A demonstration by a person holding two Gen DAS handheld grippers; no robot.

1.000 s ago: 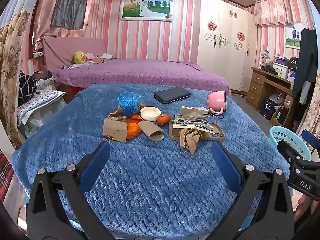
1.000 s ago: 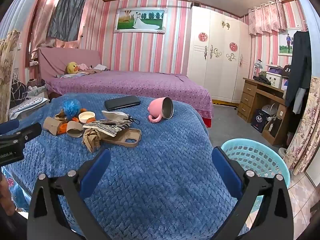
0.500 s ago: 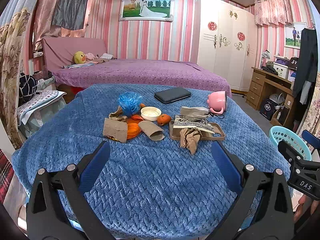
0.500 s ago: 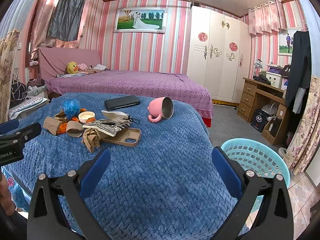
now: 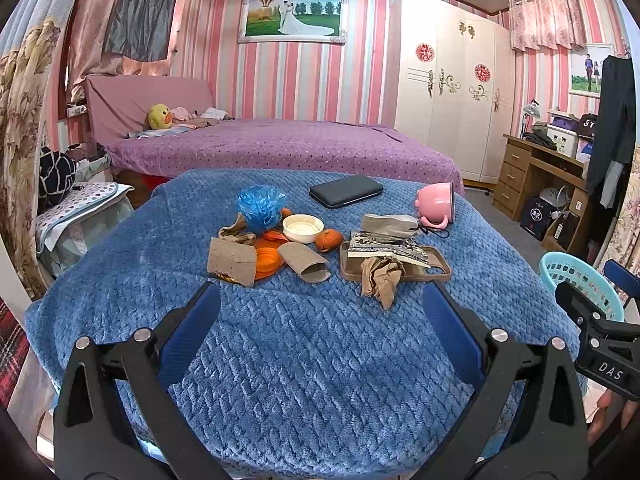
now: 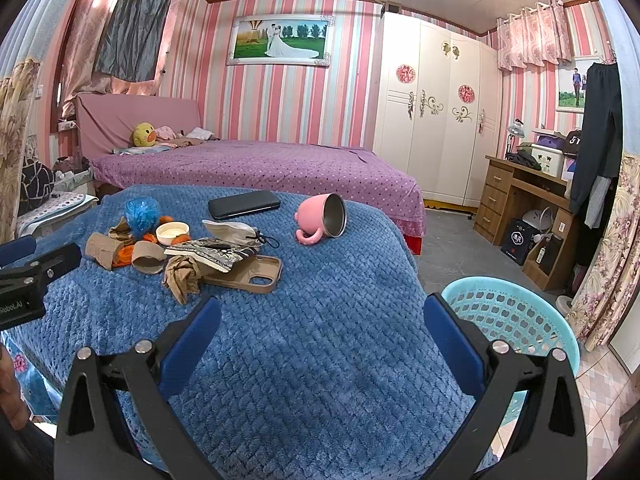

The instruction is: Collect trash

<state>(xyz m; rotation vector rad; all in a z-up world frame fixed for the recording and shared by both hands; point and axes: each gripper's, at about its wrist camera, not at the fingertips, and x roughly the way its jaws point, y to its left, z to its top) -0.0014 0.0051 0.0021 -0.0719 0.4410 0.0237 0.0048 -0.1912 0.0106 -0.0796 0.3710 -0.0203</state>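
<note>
Nothing has really moved since a second ago, both views look the same and the clutter sits exactly where it was. Left hand-held gripper (image 5: 320, 312) is spread wide and empty, hanging over the near edge of the table covered in a blue quilted blanket (image 5: 320, 380). Right hand-held gripper (image 6: 320, 316) is spread too, holding nothing, near the right edge.

Trash is bunched left of centre: flat brown cardboard scrap (image 5: 232, 261), brown cardboard tube (image 5: 306, 262), orange peel bits (image 5: 266, 258), crumpled blue plastic bag (image 5: 260, 208), small white round lid (image 5: 303, 228), plus a crumpled tan paper wad (image 5: 380, 280) hanging over the near edge of a tan phone case (image 6: 248, 274). The round teal plastic basket (image 6: 512, 320) sits on the floor off the right edge, so that's my guess for where it all goes.

If it were me, I'd start with the paper wad or the tube, since they stick up and give the fingers something to bite. Come in low and close slowly so the plush blanket doesn't get pinched along. Leave the pink mug (image 6: 322, 220), black wallet-like case (image 6: 244, 204) and phone case alone.

Hard to tell what's under the peel pile, and something dark peeks from below the cardboard scrap. The basket's inside is mostly hidden.
</note>
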